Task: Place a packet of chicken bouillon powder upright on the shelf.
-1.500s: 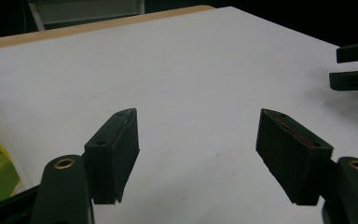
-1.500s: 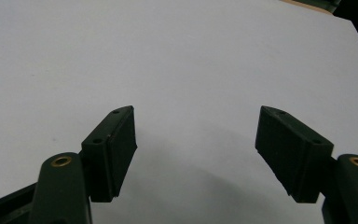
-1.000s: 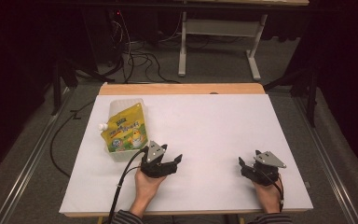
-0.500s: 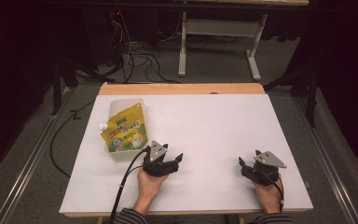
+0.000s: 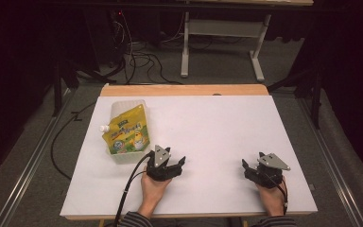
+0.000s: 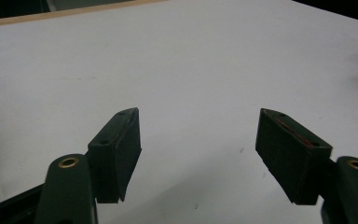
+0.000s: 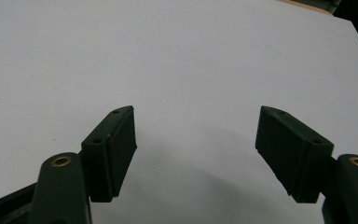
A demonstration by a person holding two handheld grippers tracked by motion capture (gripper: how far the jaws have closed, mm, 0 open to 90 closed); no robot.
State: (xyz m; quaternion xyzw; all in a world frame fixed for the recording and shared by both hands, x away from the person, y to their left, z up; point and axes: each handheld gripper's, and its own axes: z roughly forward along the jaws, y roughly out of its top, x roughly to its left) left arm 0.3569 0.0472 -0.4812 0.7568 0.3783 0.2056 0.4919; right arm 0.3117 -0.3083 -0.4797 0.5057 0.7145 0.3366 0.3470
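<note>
Pouch [image 5: 126, 132], yellow-green with a white spout, lies in a clear plastic tub [image 5: 123, 106] at about ten o'clock on the white table [image 5: 217, 127], spout pointing to nine o'clock; it is probably the thing to be handled, parked in the tub so it stays put. Left gripper [image 5: 172, 166] rests at seven o'clock, just beside the tub's near corner, jaws spread wide and empty over bare table. Right gripper [image 5: 251, 169] sits at five o'clock, well apart from the tub, jaws equally wide and empty, seemingly waiting. Compared with a second ago, the left gripper has drifted slightly toward six o'clock and turned its jaws toward three o'clock; the right has not moved
</note>
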